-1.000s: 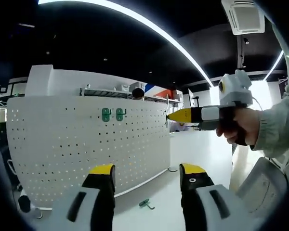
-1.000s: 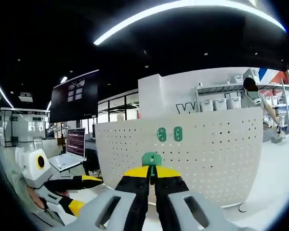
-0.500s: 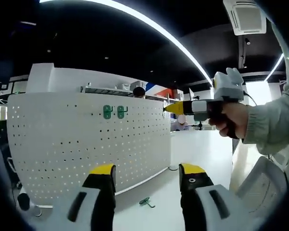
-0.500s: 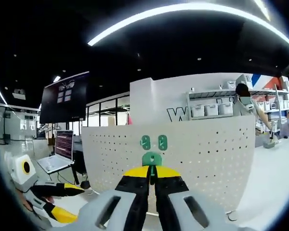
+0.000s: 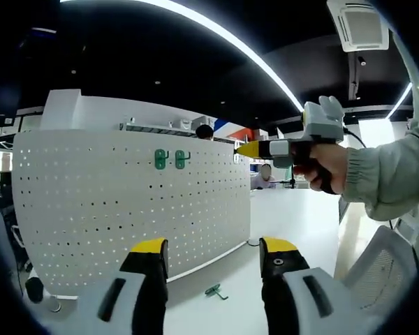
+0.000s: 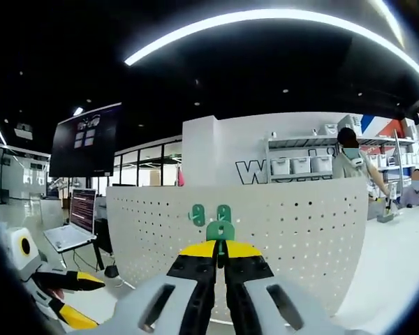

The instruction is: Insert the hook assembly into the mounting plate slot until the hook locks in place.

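Before the white pegboard (image 6: 293, 216), my right gripper (image 6: 220, 246), clamped on a green hook (image 6: 220, 230), nears insertion just at five o'clock of two mounted hooks (image 6: 211, 214); my left gripper (image 5: 213, 258) waits, jaws apart.

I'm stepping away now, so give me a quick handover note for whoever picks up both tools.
Right tool: shut on a green hook, held up in front of the white pegboard.
Left tool: open, holding nothing.
Done: two green hooks already hang side by side near the pegboard's top.
Spare green hook lies on the white table by the board's foot.
Left: push the held hook into the board until it locks.
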`<control>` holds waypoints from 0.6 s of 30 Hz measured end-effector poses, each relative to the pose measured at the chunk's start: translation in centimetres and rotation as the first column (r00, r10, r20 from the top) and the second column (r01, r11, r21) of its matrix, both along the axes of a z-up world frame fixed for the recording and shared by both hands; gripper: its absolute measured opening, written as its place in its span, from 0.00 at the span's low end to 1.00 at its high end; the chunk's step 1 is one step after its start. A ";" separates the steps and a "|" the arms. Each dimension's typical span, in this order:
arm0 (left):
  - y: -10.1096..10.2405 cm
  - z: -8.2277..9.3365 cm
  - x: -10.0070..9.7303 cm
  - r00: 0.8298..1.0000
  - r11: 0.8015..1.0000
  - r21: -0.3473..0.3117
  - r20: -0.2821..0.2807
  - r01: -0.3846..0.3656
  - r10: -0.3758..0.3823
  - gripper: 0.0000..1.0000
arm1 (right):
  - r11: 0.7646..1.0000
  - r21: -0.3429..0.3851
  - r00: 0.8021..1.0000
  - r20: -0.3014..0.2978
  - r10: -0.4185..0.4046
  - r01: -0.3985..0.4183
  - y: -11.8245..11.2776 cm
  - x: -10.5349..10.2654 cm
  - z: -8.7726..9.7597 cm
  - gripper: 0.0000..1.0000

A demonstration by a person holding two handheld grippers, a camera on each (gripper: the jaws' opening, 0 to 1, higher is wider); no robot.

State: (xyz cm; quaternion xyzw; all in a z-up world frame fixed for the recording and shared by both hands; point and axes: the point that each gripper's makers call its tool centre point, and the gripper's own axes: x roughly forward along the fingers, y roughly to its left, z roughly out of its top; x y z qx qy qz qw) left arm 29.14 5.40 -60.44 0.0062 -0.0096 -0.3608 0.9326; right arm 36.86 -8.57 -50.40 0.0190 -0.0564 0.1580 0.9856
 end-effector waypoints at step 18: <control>0.5 -0.6 0.4 1.000 1.000 0.002 -0.002 -0.014 0.014 0.55 | 0.998 0.010 0.998 -0.022 -0.058 0.059 -1.3 2.9 -0.2 0.01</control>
